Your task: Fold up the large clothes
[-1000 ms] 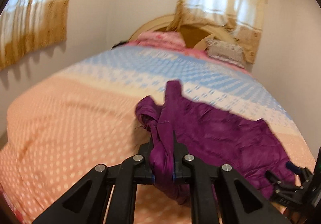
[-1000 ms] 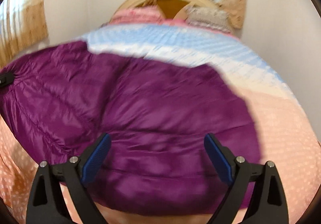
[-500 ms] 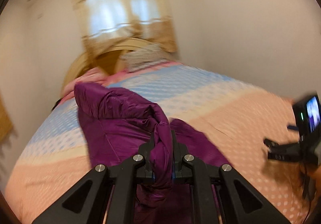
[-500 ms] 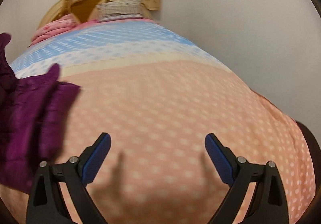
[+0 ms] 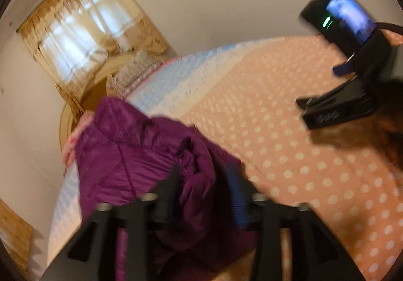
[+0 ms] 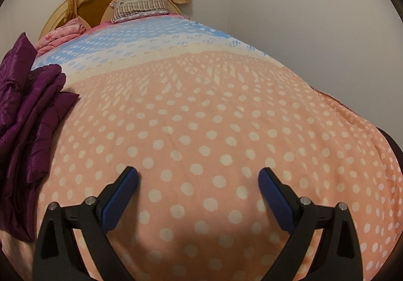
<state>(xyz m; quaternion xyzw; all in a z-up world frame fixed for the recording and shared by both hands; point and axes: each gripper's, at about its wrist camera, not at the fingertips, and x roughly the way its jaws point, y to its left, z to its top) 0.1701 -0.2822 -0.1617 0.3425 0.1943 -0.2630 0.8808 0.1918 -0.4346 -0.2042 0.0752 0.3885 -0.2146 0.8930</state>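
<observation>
The jaws of the left gripper [image 5: 204, 177] are opening, with bunched purple jacket [image 5: 141, 155] between them. The right gripper [image 6: 197, 181] is held wide and empty over the bed [image 6: 226, 117]; the jacket lies heaped to its left, nearer the left hand.

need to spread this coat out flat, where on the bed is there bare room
Bare: the wide peach dotted stretch of the bedspread, from the purple jacket across to the wall-side edge, under the open right gripper; the blue band below the pillow is free too. Crowded: the jacket's side, where the left gripper is opening with fabric between its jaws.
</observation>
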